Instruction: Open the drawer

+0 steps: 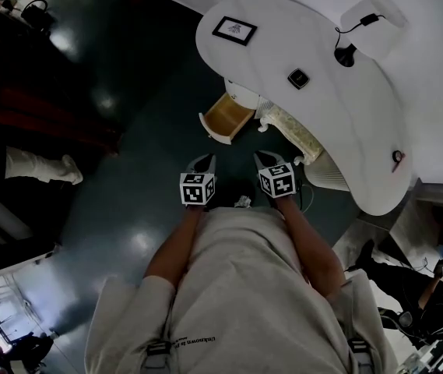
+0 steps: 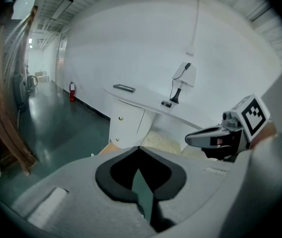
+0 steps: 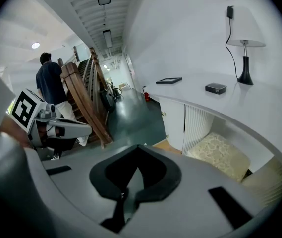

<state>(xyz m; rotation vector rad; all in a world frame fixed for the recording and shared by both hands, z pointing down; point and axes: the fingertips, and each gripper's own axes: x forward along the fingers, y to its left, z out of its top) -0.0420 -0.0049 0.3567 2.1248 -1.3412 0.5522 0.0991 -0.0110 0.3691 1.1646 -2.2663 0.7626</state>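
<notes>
A drawer [image 1: 225, 118] stands pulled out of the white cabinet under the curved white desk [image 1: 338, 123], its wooden inside showing. Both grippers hang side by side in front of the person's body, short of the drawer and touching nothing. My left gripper [image 1: 205, 159] has its jaws together and empty; its tips meet at the left gripper [image 2: 140, 148] view's centre, below the cabinet front [image 2: 126, 123]. My right gripper [image 1: 264, 157] is likewise shut with nothing held, and the right gripper [image 3: 138, 148] tips point toward the cabinet [image 3: 173, 120].
A cushioned stool [image 1: 291, 131] sits under the desk right of the drawer. On the desk are a picture frame [image 1: 234, 29], a small black box [image 1: 298, 78] and a lamp [image 1: 347, 54]. A wooden staircase [image 3: 84, 103] and a person [image 3: 51, 86] stand across the dark floor [image 1: 135, 201].
</notes>
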